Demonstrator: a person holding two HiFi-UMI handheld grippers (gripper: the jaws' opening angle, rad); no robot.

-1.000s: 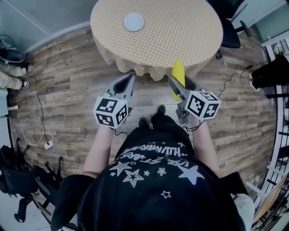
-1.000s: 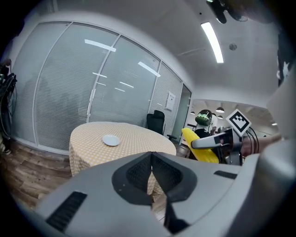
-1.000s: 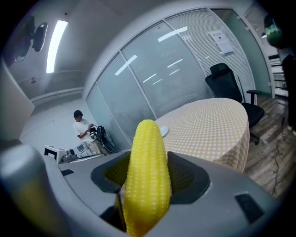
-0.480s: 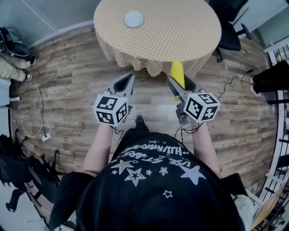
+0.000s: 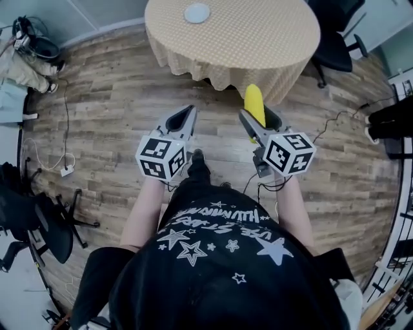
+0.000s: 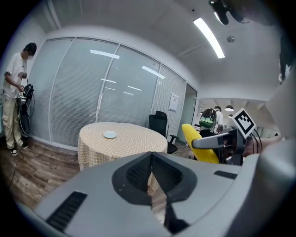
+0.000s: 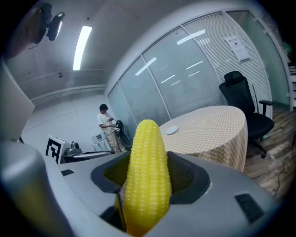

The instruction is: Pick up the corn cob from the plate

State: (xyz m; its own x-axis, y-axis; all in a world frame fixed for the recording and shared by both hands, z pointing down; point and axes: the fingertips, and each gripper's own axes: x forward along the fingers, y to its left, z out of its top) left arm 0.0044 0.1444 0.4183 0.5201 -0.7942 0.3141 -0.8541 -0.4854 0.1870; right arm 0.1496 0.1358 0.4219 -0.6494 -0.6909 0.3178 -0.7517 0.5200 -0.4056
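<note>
- The right gripper (image 5: pixel 257 117) clamps the corn cob (image 5: pixel 254 102), and the cob's girth holds its jaws wide.
- The left gripper (image 5: pixel 186 115) has its jaws together, with nothing between them.
- The table (image 5: pixel 271 45) and its bare plate (image 5: pixel 197 13) lie farther away than a second ago, so the pick-up appears complete.

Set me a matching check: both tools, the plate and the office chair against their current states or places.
1 left tool
2 right tool
3 plate
4 office chair

A black, beside the table
B shut, empty
C bare, on the table
D shut on the corn cob

Pairs: 1-B, 2-D, 3-C, 4-A.
</note>
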